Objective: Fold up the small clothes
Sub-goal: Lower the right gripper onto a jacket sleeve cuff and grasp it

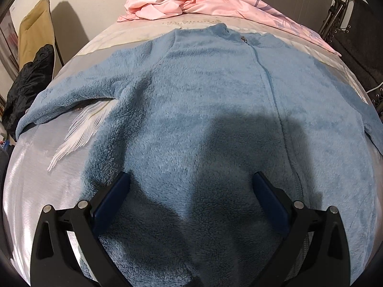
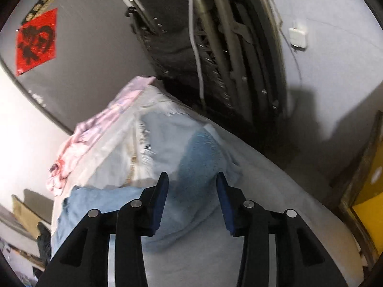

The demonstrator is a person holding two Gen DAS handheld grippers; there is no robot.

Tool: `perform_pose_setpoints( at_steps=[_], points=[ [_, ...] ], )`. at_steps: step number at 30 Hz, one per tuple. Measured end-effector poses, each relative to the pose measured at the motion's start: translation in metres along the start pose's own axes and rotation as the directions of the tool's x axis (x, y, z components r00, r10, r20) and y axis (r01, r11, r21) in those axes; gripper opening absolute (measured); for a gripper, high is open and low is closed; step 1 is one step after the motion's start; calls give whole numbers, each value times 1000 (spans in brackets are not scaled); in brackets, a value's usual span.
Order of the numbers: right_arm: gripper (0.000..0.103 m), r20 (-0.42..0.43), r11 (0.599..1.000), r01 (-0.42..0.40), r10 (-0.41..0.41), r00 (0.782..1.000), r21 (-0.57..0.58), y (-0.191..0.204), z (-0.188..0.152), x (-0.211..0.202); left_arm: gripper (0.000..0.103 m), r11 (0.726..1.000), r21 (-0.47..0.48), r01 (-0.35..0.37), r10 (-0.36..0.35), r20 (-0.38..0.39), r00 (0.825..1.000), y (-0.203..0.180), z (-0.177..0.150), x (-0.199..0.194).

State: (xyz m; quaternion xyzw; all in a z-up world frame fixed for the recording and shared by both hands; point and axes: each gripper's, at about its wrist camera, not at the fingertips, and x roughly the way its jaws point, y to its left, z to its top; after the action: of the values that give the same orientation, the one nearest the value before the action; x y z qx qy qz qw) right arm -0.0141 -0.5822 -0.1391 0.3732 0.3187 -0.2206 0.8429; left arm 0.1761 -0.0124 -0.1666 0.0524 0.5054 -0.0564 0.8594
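A small blue fleece jacket (image 1: 203, 91) lies face up and spread flat on the bed, zipper closed, collar at the far end, one sleeve stretched out to the left. My left gripper (image 1: 191, 179) hovers open over its lower hem, fingers wide apart, with nothing between them. In the right wrist view my right gripper (image 2: 192, 181) is open near the bed's edge, and the jacket's other blue sleeve (image 2: 201, 162) lies just ahead of its fingertips. That view is blurred.
A crumpled pink sheet (image 1: 191, 2) lies at the far end of the grey bedspread (image 1: 36, 191). A black bag (image 1: 31, 81) and a cardboard box sit left of the bed. A folded dark metal frame (image 2: 215, 47) leans on the wall to the right.
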Motion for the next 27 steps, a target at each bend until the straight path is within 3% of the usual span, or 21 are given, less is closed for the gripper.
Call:
perform_pose_setpoints(
  at_steps=[6,8,10,12,14,17,20,23,27],
  points=[
    [43,-16,999,17,-17,1000,-49,1,-7,-3,99,1000,-5,-1,1,2,1000,2,0,0],
    [43,-44,1000,-1,0,999,-18,-2,-14,0,99,1000,-5,-1,1,2,1000,2,0,0],
    [40,-78,998,3,-8,997,-58,10,-20,7,99,1000,-5,-1,1,3,1000,2,0,0],
    [40,-95,989,89,-100,990,-122,32,-17,27,99,1000,-7,-4,4,3,1000,3,0,0],
    [40,-112,983,113,-130,985,-145,45,-4,50,99,1000,-7,-4,4,4,1000,3,0,0],
    [40,-57,966,220,-229,972,-133,45,25,71,99,1000,-8,-5,5,4,1000,3,0,0],
    [43,-18,993,96,-98,995,-71,35,36,47,99,1000,-11,-4,4,6,1000,5,0,0],
    [49,27,985,147,-145,989,-87,19,22,22,99,1000,-15,-5,5,7,1000,5,0,1],
    [49,-74,994,105,-104,992,12,-14,5,30,98,1000,5,-13,13,-3,1000,-3,16,-3]
  ],
)
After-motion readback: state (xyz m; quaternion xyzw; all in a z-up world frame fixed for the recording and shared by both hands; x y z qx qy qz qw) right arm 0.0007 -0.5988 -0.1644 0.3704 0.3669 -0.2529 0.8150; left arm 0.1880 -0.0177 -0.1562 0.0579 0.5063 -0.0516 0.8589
